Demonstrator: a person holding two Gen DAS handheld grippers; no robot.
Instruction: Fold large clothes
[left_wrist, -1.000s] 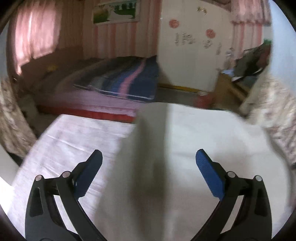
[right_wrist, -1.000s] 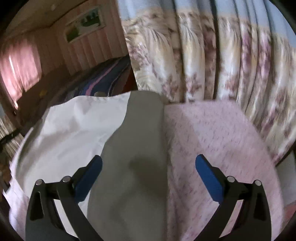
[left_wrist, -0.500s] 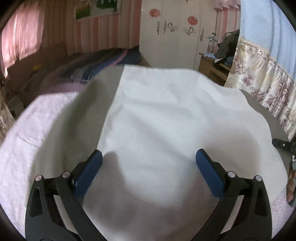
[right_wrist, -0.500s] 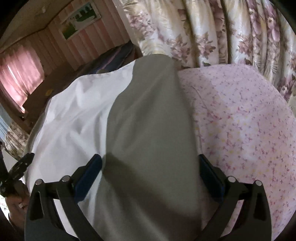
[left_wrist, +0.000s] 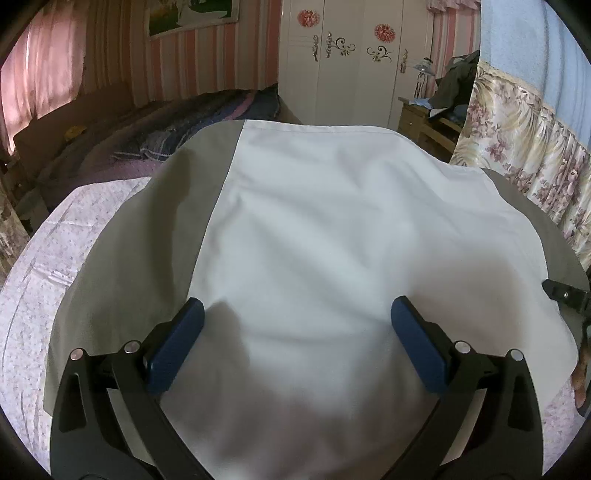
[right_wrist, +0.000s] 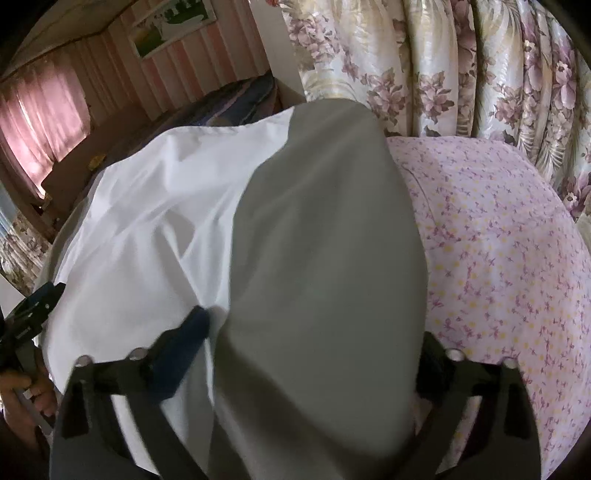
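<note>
Garment lies flat on the bed for folding; left gripper spread wide above it, right gripper closing around its grey edge.

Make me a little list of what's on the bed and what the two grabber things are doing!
garment: large white and grey cloth garment, spread flat
surface: pink flowery bedsheet
left gripper: open, jaws apart over the white part
right gripper: jaws closing around the grey part, not pinching yet
background: flowery curtain, white wardrobe
fold: not finished
</note>
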